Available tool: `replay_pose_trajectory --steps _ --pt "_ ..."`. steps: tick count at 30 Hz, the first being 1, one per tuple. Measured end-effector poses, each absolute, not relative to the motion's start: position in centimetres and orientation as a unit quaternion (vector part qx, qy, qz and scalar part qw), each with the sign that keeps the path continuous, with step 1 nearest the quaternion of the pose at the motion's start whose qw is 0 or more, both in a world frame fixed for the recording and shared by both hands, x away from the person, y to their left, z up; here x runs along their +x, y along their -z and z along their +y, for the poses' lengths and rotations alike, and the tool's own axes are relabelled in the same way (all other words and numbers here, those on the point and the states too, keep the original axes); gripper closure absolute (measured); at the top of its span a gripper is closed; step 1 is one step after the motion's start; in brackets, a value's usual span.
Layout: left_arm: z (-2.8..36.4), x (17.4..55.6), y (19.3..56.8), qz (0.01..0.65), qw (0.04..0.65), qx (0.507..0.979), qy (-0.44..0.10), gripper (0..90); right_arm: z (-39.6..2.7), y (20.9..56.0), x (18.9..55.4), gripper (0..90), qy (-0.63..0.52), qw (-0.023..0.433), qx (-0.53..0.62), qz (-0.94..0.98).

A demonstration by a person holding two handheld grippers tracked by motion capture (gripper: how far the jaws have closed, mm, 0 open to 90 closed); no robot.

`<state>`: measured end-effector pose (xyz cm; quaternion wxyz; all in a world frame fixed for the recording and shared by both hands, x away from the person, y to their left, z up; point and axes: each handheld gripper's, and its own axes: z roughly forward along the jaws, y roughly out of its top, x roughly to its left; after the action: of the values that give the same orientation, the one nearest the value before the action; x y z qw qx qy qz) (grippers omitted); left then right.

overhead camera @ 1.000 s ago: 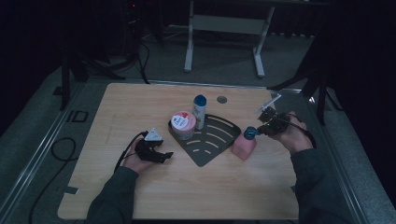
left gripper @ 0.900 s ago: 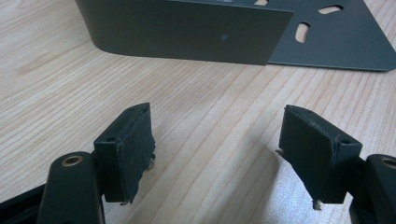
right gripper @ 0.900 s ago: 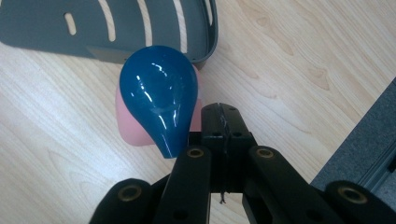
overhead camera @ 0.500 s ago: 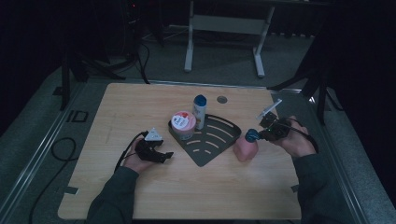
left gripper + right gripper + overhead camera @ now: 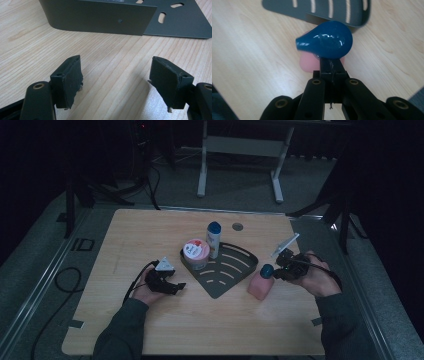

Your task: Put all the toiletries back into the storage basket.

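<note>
Right claw pinched tight under the pink pump bottle's blue cap, corner rack just ahead w/ jar and bottle racked; left claw wide, empty; placing left.

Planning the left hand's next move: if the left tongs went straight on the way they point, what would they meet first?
Probably the dark rack's upright wall. The open left tongs hold nothing, and bare table lies between them and the wall.
</note>
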<state>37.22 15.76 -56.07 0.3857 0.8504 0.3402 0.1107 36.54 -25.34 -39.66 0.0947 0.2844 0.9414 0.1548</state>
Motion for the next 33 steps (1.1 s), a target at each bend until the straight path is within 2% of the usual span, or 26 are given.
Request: replay_pose_trajectory --steps 6,8,9,10,11,15,19,25,33 --pt "15.8 37.2 56.1 0.34 0.386 0.851 -0.11 25.6 -25.4 39.8 36.2 89.8 -0.163 0.083 0.285 0.941" --pt "15.8 37.2 56.1 0.339 0.385 0.851 -0.11 25.6 -25.7 39.8 36.2 81.0 -0.164 0.084 0.292 0.939" --pt "15.8 37.2 56.1 0.339 0.385 0.851 -0.11 25.6 -25.7 39.8 36.2 81.0 -0.164 0.084 0.292 0.939" --pt "15.8 37.2 56.1 0.34 0.386 0.85 -0.11 25.6 -25.8 39.9 36.1 77.4 -0.163 0.084 0.293 0.938" --pt "15.8 37.2 56.1 0.34 0.386 0.85 -0.11 25.6 -25.7 40.2 36.0 65.7 -0.161 0.08 0.294 0.939" --pt "15.7 37.2 56.1 0.34 0.386 0.85 -0.11 25.6 -25.3 40.8 36.0 47.6 -0.16 0.082 0.306 0.935" --pt "15.8 37.2 56.1 0.34 0.387 0.85 -0.11 25.6 -25.0 41.0 36.2 38.4 -0.165 0.089 0.319 0.929" --pt "15.8 37.2 56.1 0.34 0.387 0.85 -0.109 25.6 -24.4 41.4 36.7 34.5 -0.165 0.092 0.322 0.928" --pt "15.8 37.2 56.1 0.34 0.387 0.85 -0.109 25.6 -23.7 42.2 37.3 34.6 -0.16 0.09 0.321 0.929"
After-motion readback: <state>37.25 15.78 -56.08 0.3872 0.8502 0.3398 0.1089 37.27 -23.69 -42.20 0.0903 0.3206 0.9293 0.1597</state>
